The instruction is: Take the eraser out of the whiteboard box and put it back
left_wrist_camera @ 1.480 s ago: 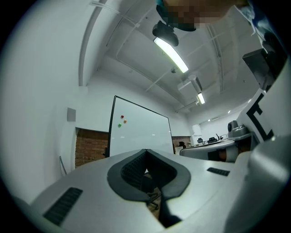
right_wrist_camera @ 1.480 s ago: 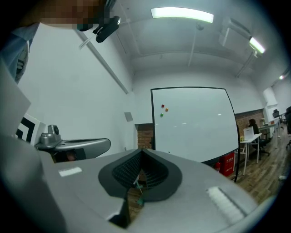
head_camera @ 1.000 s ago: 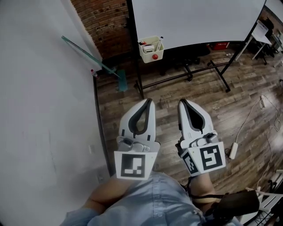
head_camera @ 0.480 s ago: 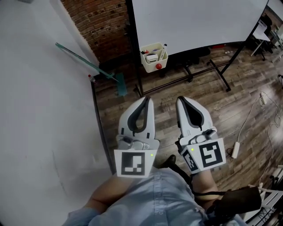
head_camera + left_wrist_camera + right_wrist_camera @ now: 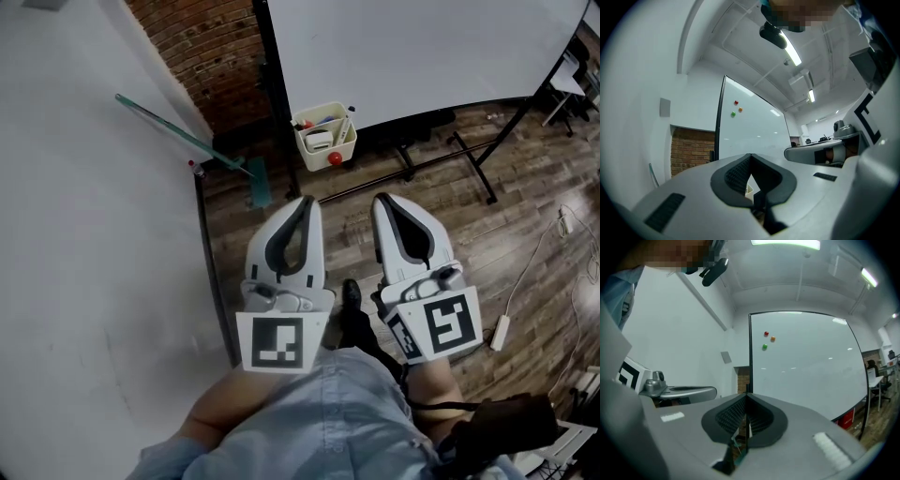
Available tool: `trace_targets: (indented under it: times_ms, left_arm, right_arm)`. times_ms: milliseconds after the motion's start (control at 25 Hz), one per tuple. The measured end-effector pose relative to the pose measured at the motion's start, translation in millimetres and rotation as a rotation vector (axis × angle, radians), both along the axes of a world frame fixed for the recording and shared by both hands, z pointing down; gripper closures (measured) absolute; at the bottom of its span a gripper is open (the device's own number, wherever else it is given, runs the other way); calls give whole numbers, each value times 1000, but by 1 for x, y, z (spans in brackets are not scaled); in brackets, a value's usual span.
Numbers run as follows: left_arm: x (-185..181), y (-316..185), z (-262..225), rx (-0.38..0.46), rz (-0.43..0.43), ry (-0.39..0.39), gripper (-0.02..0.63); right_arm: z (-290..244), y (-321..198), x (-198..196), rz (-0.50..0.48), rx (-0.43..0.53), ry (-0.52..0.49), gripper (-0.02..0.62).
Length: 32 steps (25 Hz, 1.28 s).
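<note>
One whiteboard box (image 5: 313, 160), eraser (image 5: 319, 142) and markers (image 5: 317, 121) inside

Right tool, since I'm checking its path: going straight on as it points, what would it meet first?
Probably the whiteboard, near its black left frame. The right tool, shut, lines up with that edge. Nothing shows between them, though depth is unclear.

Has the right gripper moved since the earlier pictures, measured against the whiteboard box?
Yes. In the head view the right gripper has come closer to the whiteboard box; the strip of floor between them is now shorter.
</note>
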<state>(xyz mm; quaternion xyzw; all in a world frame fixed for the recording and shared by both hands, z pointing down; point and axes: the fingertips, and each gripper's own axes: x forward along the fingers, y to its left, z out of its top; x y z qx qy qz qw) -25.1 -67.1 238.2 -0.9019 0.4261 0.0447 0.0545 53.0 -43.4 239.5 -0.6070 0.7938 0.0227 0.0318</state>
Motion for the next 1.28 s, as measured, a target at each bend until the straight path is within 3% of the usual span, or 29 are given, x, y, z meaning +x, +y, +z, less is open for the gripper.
trace_targets:
  times_ms: [360,800,1040,1280]
  left_arm:
    - [34,-74,2,-13,-100,-24,601]
    - [27,-131,21,-63,-235,2,601]
    - [16,-161,35,-102,-303,15,601]
    - [10,-182,57,-155,-338,13,601]
  right_arm:
    - [13,-82,21,-180,-44,24,592]
    - [44,-149,16,-320,-150,93,570]
    - [73,-178,-6,-463,-220,156,463]
    - [106,-199,-17,-519,-277,269,422]
